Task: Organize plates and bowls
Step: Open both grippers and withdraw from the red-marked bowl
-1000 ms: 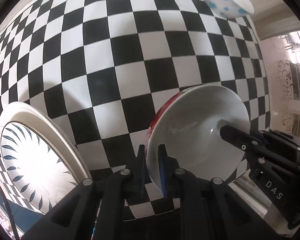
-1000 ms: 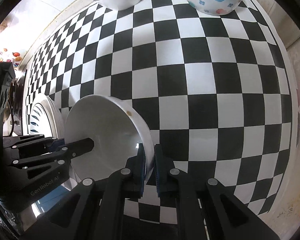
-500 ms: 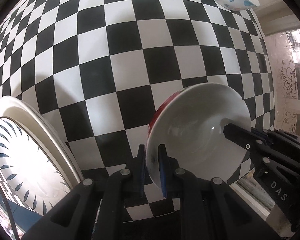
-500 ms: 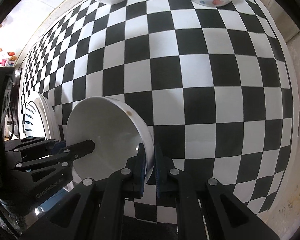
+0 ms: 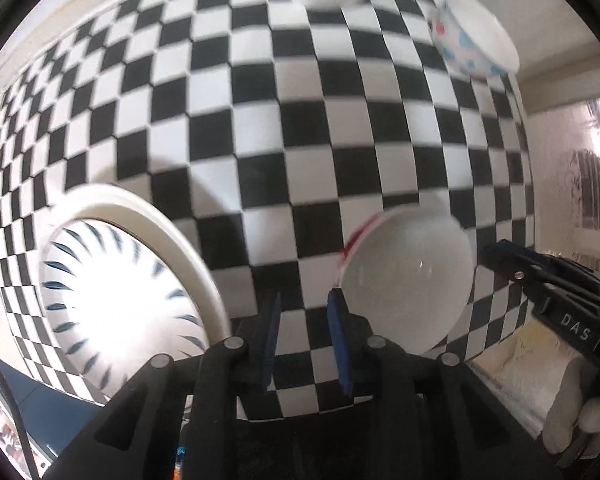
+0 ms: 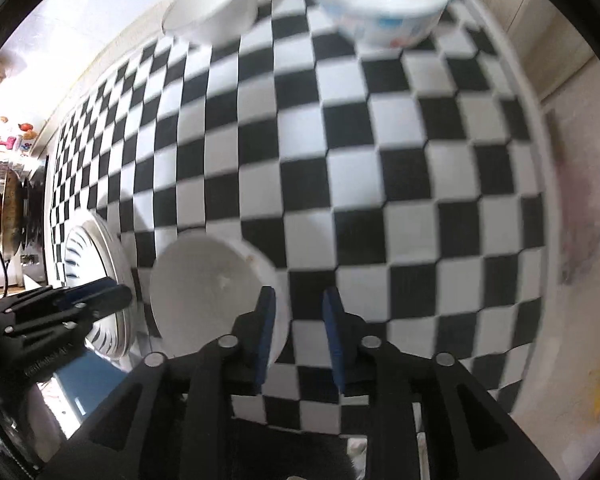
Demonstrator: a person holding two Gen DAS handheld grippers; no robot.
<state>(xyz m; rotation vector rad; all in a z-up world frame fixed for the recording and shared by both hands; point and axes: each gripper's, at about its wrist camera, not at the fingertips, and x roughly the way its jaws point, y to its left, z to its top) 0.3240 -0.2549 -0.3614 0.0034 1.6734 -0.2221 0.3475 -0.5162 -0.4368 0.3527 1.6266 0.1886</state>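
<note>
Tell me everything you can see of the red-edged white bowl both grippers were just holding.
The red-edged bowl looks like glossy white ceramic, plain inside, with red showing along its outer upper-left rim. It sits upright on the checkered cloth, right of the blue-leaf plate. Both sets of jaws have just been opening and nothing is between them now: the left gripper stands at its left edge, the right gripper at its right.
</note>
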